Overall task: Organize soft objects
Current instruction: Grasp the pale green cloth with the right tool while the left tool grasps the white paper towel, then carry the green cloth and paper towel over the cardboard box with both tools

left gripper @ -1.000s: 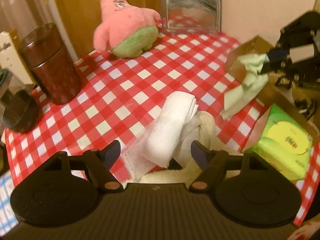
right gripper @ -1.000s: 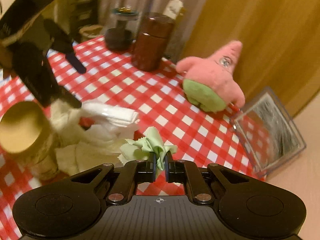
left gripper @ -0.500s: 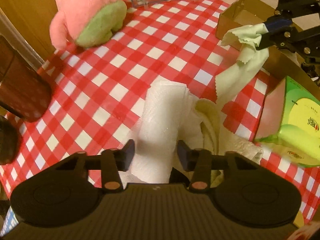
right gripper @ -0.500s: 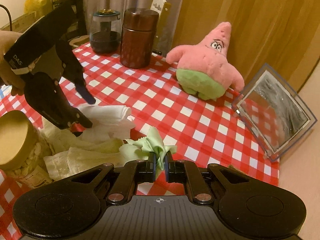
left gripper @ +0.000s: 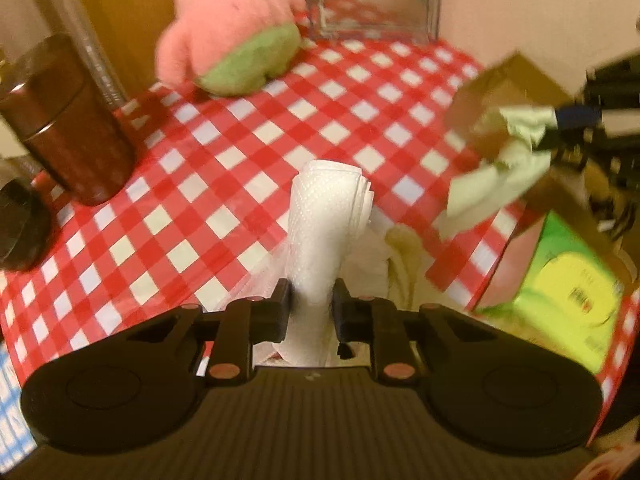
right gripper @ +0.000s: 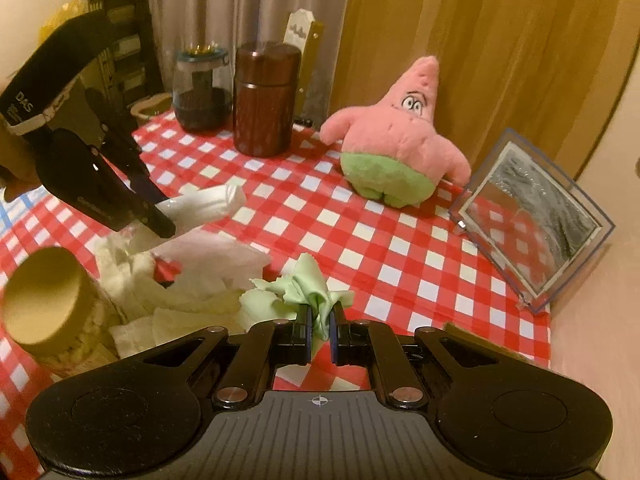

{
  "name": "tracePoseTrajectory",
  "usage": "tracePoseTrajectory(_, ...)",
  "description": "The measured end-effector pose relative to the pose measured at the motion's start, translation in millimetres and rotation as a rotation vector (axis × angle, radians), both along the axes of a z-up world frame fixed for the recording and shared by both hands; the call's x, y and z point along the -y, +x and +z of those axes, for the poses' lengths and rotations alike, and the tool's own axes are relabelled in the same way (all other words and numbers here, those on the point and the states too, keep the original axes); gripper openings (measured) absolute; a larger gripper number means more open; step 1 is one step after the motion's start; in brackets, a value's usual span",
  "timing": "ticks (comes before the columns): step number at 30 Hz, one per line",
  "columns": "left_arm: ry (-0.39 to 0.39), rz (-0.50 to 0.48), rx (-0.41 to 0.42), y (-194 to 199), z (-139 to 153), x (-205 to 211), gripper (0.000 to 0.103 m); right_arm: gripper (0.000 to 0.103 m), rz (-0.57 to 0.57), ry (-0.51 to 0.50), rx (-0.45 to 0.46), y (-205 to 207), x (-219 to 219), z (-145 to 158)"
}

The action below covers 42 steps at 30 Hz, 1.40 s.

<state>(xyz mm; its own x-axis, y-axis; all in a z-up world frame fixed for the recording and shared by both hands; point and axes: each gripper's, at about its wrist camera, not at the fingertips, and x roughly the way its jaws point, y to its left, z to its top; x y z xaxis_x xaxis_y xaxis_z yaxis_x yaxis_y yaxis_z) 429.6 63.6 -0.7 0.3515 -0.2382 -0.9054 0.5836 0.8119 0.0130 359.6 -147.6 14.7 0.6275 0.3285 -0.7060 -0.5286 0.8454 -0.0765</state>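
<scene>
Left fingers: the left gripper (left gripper: pixel 311 304) has a folded white paper towel (left gripper: pixel 324 232) between its two pads, which press its lower end; the jaws are closing on it.
Right fingers: the right gripper (right gripper: pixel 320 328) is clamped tight on a bunched pale green cloth (right gripper: pixel 308 292), whose folds stick up above the fingertips.
Paper towel, axis: its long axis runs from the pads at lower centre of the left view up to mid frame, folded end farthest from the gripper; in the right view it points rightward from the left gripper (right gripper: pixel 160 224) at mid left.
Green cloth, place: lower centre of the right view; at right of the left view it hangs from the right gripper (left gripper: pixel 560 128), in front of a cardboard box (left gripper: pixel 504 92) whose inside is not visible.
Loose cloths: a cream pile (right gripper: pixel 168 292) lies on the checked tablecloth (right gripper: pixel 400 256) under and beside the towel.
Containers: a brown lidded canister (right gripper: pixel 266 96) and a dark glass jar (right gripper: pixel 202 88) stand upper left of centre in the right view, contents unclear; a jar with a tan lid (right gripper: pixel 48 300) at lower left holds small pale pieces; a clear box (right gripper: pixel 536 216) at right is tilted on edge.
Left pose: the gripper slants steeply down toward the table.
Right pose: angled down more shallowly, above the table's near edge.
Plush: a pink star toy (right gripper: pixel 400 148) sits upright at upper centre right, well apart from both grippers.
Green pack: a green and yellow package (left gripper: pixel 572 292) sits at lower right of the left view.
</scene>
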Motion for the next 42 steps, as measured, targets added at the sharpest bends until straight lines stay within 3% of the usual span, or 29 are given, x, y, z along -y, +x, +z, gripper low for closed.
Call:
tracePoseTrajectory(12,-0.175,0.139,0.052,-54.5,67.1,14.8,0.019,0.008,-0.05,0.045,0.053,-52.1,25.7,51.1)
tracePoseTrajectory(20,-0.269,0.194,0.066,-89.7,88.7,50.0,0.019,0.008,-0.123,0.063,0.077,-90.9,68.7,71.8)
tracePoseTrajectory(31,-0.367,0.168,0.016,-130.3,86.0,126.5,0.019,0.008,-0.267,0.072,0.072,-136.5,142.1,67.0)
tracePoseTrajectory(42,-0.429,0.183,-0.055,-145.5,53.7,206.0,0.019,0.008,-0.41,0.052,0.068,-163.5,198.1,30.7)
